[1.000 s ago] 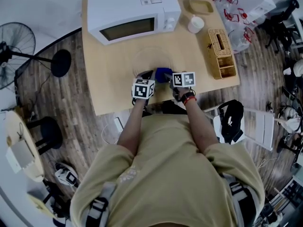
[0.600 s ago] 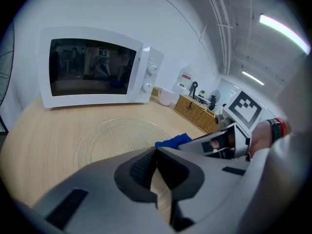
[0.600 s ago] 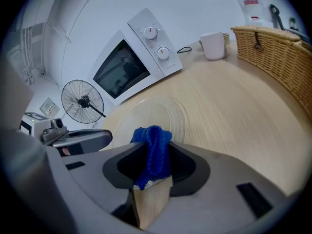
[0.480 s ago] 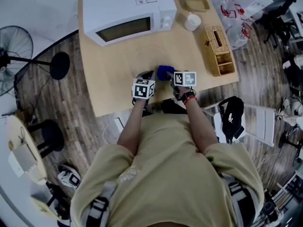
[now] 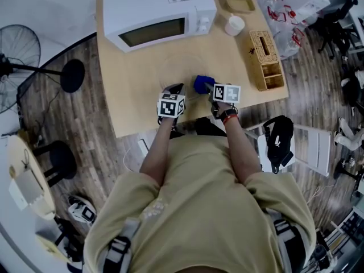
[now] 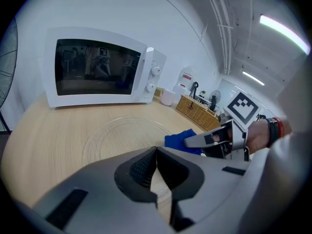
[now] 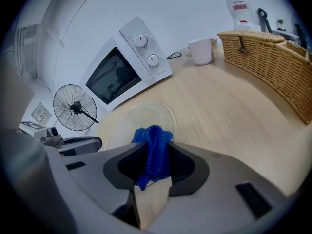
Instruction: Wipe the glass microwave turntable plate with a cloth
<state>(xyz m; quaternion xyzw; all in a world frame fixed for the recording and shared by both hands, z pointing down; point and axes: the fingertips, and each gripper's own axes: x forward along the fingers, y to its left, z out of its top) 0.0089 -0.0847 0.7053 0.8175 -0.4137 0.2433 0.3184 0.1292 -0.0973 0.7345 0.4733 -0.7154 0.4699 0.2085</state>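
Note:
The clear glass turntable plate (image 5: 181, 71) lies flat on the wooden table in front of the microwave; it also shows in the left gripper view (image 6: 124, 133) and the right gripper view (image 7: 141, 121). A blue cloth (image 5: 202, 85) sits at the plate's near right rim, clamped in my right gripper (image 5: 208, 89); the cloth (image 7: 153, 150) bunches between its jaws. My left gripper (image 5: 174, 89) is shut with nothing in it, its jaws touching over the plate's near edge (image 6: 155, 152). The blue cloth (image 6: 183, 141) and right gripper show at the right in the left gripper view.
A white microwave (image 5: 159, 16) stands at the table's back with its door closed. A white cup (image 5: 235, 25), a shallow dish (image 5: 240, 4) and a wicker box (image 5: 264, 58) are along the right side. A floor fan (image 5: 20, 56) stands left of the table.
The right gripper and blue cloth have shifted slightly right and nearer along the plate's rim. The left gripper has barely moved.

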